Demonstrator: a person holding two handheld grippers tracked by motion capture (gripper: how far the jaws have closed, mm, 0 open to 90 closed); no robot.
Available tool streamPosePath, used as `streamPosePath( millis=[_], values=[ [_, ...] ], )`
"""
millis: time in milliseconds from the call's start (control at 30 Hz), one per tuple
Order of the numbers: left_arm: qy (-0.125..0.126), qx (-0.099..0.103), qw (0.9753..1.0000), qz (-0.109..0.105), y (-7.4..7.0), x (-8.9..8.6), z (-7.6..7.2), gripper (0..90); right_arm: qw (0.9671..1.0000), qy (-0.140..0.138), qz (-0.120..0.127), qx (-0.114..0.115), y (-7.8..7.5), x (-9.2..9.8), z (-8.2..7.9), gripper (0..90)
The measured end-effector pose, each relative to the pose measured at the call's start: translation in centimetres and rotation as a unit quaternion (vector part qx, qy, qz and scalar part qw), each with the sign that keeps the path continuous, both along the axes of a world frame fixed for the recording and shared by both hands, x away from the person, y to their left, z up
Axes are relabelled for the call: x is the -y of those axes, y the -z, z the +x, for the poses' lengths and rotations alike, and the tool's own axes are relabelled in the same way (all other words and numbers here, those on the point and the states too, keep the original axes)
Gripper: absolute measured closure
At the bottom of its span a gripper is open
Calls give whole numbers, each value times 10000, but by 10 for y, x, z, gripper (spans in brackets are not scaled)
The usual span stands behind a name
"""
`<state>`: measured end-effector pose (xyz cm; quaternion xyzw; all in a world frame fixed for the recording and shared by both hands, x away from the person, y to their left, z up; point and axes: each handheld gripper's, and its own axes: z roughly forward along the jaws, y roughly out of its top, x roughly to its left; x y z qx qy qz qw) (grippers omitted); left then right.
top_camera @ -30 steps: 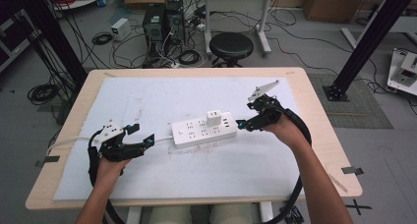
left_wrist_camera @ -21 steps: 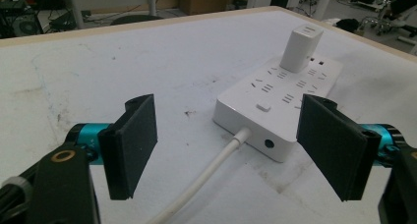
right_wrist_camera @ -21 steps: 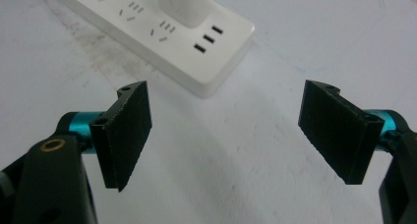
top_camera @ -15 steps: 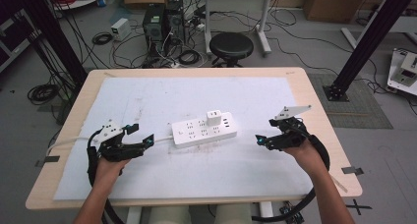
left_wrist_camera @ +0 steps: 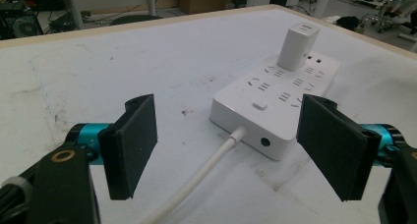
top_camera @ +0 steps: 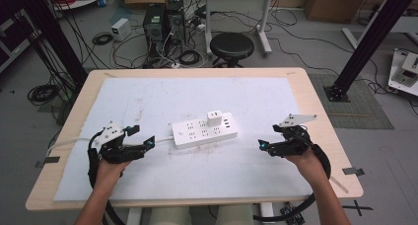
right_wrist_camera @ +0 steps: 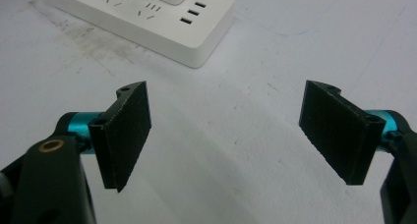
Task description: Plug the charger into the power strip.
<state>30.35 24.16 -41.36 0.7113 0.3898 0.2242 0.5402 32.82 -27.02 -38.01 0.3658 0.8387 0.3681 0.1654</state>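
A white power strip [top_camera: 204, 131] lies mid-table on a white mat, with a white plug adapter [top_camera: 215, 118] standing upright in one of its sockets. Its white cable [top_camera: 69, 142] runs off to the left. My left gripper [top_camera: 143, 136] sits left of the strip, open, its jaws straddling the cable [left_wrist_camera: 206, 172] just short of the strip's end [left_wrist_camera: 275, 103]; the adapter [left_wrist_camera: 297, 46] stands beyond. My right gripper [top_camera: 262, 145] is open and empty, a short way right of the strip, whose USB end [right_wrist_camera: 147, 17] lies ahead of the jaws.
The white mat [top_camera: 197, 99] covers most of the wooden table [top_camera: 315, 111]. Beyond the far edge stand a black stool [top_camera: 231, 46], computer towers [top_camera: 162, 22] and tangled cables on the floor. A black frame post [top_camera: 365, 42] rises at the right.
My right gripper has drawn back from the strip's right end, moving right and toward the near edge, with nothing in it. The left gripper, strip and adapter have stayed put.
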Motion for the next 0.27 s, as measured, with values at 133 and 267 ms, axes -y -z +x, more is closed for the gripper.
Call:
streamPosePath(
  millis=[133, 267],
  values=[
    [-1, 6, 10000, 3, 0, 0, 0, 233, 10000, 40, 15, 8, 2, 2, -2, 203],
    [-6, -1, 10000, 13, 1, 0, 0, 233, 9999, 100, 89, 19, 4, 6, -4, 203]
  ],
)
